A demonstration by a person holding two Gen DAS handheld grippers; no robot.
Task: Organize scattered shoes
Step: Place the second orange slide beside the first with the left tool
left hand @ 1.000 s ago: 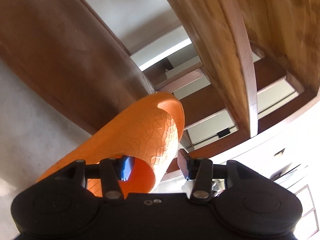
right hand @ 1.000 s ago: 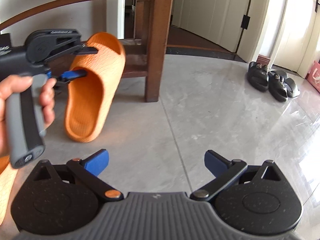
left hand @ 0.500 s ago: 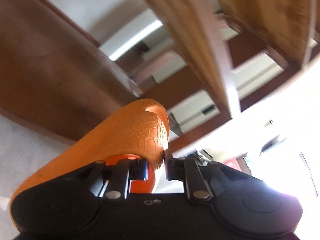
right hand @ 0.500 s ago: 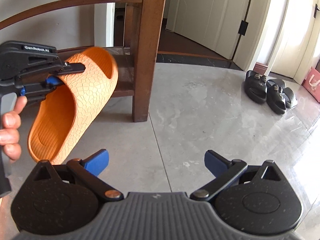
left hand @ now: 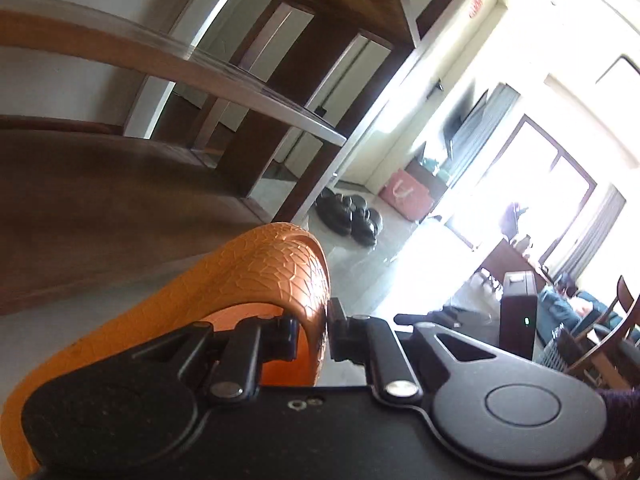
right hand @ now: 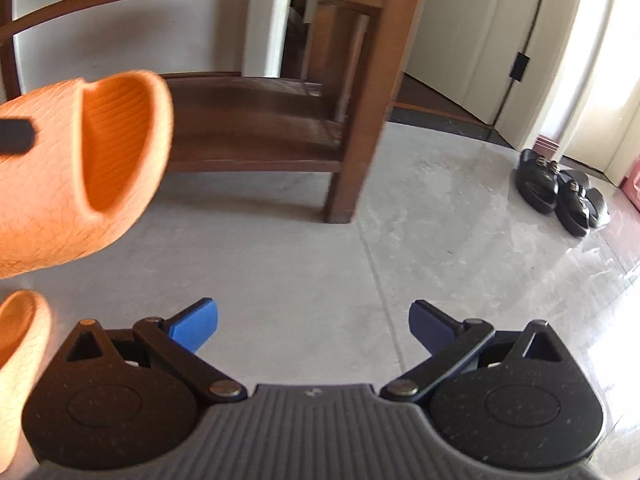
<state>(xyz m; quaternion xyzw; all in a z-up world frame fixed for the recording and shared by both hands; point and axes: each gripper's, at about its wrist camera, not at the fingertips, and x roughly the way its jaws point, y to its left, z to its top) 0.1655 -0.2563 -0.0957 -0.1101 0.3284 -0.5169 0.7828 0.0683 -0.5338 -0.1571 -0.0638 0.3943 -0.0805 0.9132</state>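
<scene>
Lifted off the floor since the earlier frame, the orange slipper (left hand: 280, 276) is clamped by its strap in the left gripper (left hand: 314, 334). Nothing is held by the wide-open right gripper (right hand: 314, 326). Still unsorted: its mate (right hand: 20, 344) (lower left) and black sandals (right hand: 560, 188).

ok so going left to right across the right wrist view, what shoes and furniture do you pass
orange slipper held up in the air → wooden shelf leg → pair of black sandals on the floor by the door
</scene>
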